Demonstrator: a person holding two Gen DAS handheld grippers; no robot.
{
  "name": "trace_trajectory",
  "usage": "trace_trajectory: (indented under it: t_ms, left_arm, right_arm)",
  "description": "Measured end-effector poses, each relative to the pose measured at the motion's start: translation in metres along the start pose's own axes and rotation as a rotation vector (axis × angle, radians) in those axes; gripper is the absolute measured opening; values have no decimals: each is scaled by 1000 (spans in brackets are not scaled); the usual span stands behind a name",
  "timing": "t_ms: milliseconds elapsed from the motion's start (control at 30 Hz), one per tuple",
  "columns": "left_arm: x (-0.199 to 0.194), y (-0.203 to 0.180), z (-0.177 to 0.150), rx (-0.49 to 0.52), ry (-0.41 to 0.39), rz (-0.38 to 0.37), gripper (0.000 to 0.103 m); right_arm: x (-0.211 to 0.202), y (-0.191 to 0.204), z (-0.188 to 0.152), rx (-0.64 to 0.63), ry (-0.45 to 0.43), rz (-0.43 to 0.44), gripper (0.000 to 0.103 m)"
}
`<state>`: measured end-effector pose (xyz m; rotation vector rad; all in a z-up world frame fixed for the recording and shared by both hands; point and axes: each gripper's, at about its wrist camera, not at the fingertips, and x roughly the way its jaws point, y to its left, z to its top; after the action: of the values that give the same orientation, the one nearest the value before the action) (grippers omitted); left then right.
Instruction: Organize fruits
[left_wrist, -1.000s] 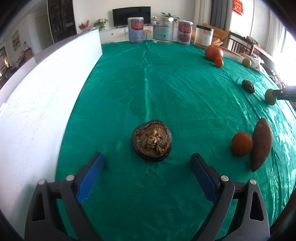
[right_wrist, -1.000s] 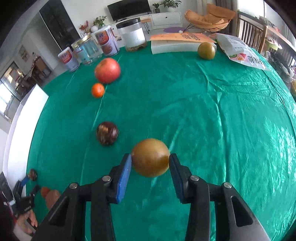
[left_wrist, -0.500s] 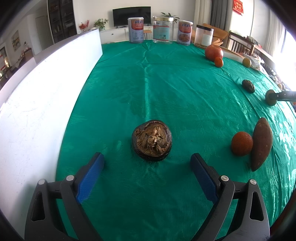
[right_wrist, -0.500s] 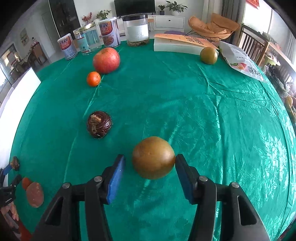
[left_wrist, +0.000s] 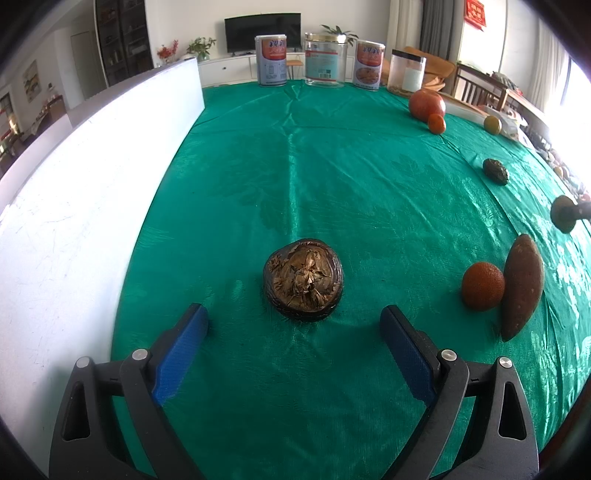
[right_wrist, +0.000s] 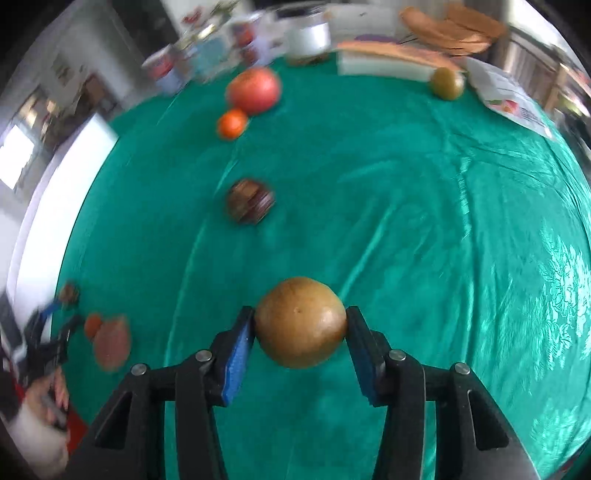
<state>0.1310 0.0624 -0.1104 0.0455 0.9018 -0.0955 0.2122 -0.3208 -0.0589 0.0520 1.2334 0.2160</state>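
In the left wrist view my left gripper (left_wrist: 293, 328) is open and empty, its blue pads wide apart just short of a dark brown wrinkled fruit (left_wrist: 303, 282) on the green cloth. To its right lie a small orange fruit (left_wrist: 482, 285) and a long brown fruit (left_wrist: 522, 286), touching. In the right wrist view my right gripper (right_wrist: 300, 326) is shut on a round yellow-brown fruit (right_wrist: 301, 326), held above the cloth. Ahead of it are a dark fruit (right_wrist: 250, 201), a small orange (right_wrist: 232, 123), a red apple (right_wrist: 254, 90) and a green-brown fruit (right_wrist: 447, 83).
A white board (left_wrist: 74, 206) runs along the table's left side. Tins and jars (left_wrist: 325, 64) stand at the far edge. A white box (right_wrist: 384, 64) and a printed bag (right_wrist: 513, 99) lie at the far right. The view from the right wrist is motion-blurred.
My right gripper has closed on the yellow-brown fruit after standing open around it, and is moving with it. The left gripper has not moved.
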Motion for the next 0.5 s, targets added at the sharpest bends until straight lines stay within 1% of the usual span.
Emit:
trace_trajectory:
  t_ms: [67, 133, 200, 233, 300, 400, 500]
  left_arm:
    - [0, 0, 0, 0, 0, 0, 95]
    - [0, 0, 0, 0, 0, 0, 95]
    - [0, 0, 0, 0, 0, 0, 95]
    - [0, 0, 0, 0, 0, 0, 95]
    - [0, 0, 0, 0, 0, 0, 95]
    - [0, 0, 0, 0, -1, 0, 95]
    - [0, 0, 0, 0, -1, 0, 95]
  right_arm:
    - [-3, 24, -8, -106, 66, -24, 49]
    - [3, 44, -16, -186, 120, -56, 49]
    - [14, 56, -19, -228, 137, -86, 49]
    - [19, 59, -18, -234, 129, -96, 49]
    - [25, 59, -15, -204, 97, -80, 49]
    - [25, 59, -13, -178, 43, -65, 50]
    - [24, 58, -16, -162, 20, -67, 50]
